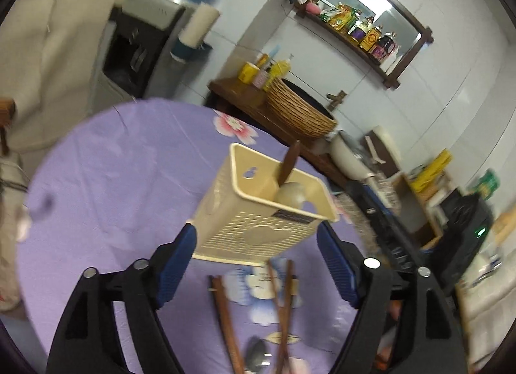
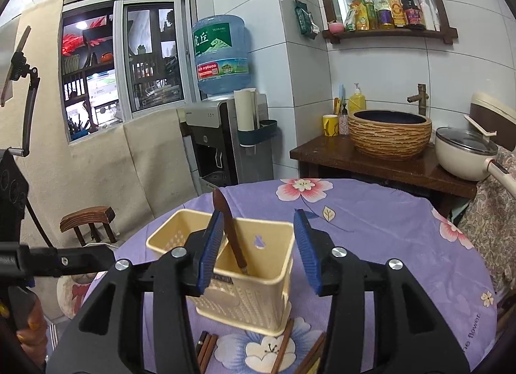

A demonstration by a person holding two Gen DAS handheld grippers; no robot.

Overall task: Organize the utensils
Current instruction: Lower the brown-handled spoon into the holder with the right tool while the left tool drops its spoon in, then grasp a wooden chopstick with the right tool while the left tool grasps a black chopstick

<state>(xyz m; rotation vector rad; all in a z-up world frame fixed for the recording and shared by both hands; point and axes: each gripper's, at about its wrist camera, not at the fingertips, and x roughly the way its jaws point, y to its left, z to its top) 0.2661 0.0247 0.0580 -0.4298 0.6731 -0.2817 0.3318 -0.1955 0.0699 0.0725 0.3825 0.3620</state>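
The holder [image 2: 238,264] stood on the desk [image 1: 106,180], one brown-handled utensil [image 2: 230,232] leaning inside its right compartment; a rounded spoon bowl [image 1: 288,192] also showed within. Judged roughly a start: chopsticks [image 1: 282,303] and a spoon [image 1: 258,354] lay loose on the cloth just before the holder. Left tool [image 1: 258,264] was open, pads either side of the holder base, not pressing. Right tool [image 2: 259,253] was open, nothing gripped, utensil handle just beside its left pad.
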